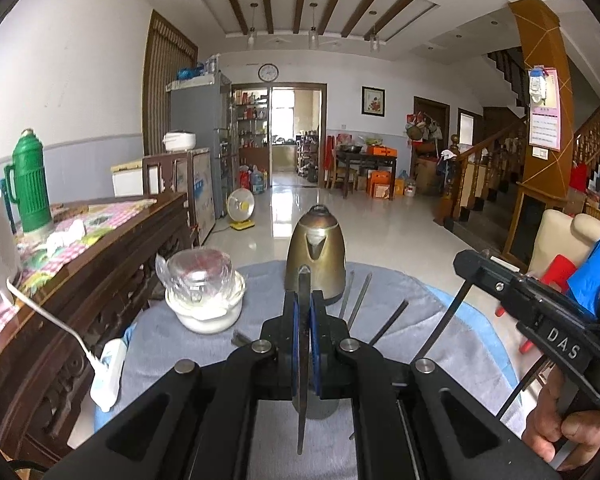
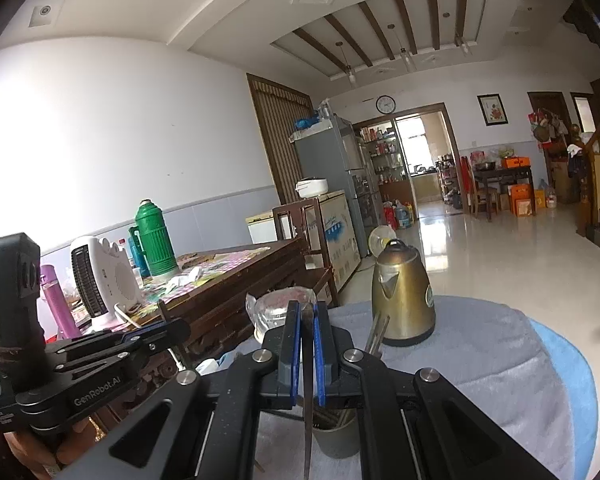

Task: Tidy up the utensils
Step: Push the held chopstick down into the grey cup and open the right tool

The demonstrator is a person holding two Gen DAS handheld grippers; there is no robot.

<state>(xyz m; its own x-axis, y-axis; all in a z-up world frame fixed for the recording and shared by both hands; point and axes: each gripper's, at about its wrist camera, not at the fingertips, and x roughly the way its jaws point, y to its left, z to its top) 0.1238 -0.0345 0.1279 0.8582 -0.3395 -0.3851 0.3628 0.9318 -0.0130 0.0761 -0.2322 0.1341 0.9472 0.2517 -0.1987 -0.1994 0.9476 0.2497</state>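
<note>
A dark chopstick (image 1: 303, 344) is clamped upright between the blue pads of the left claw (image 1: 304, 320), above the grey-clothed desk (image 1: 440, 344). A second chopstick (image 2: 308, 380) is pinched likewise in the right claw (image 2: 308, 344), its tip hanging over a grey cup (image 2: 336, 436) that already holds utensils. More chopsticks (image 1: 358, 296) lie loose by the brass kettle (image 1: 316, 252). A thin stick so narrowly gripped could pivot or slip, missing the cup. "DAS" and "GenRobot.AI" are printed on the claw bodies.
</note>
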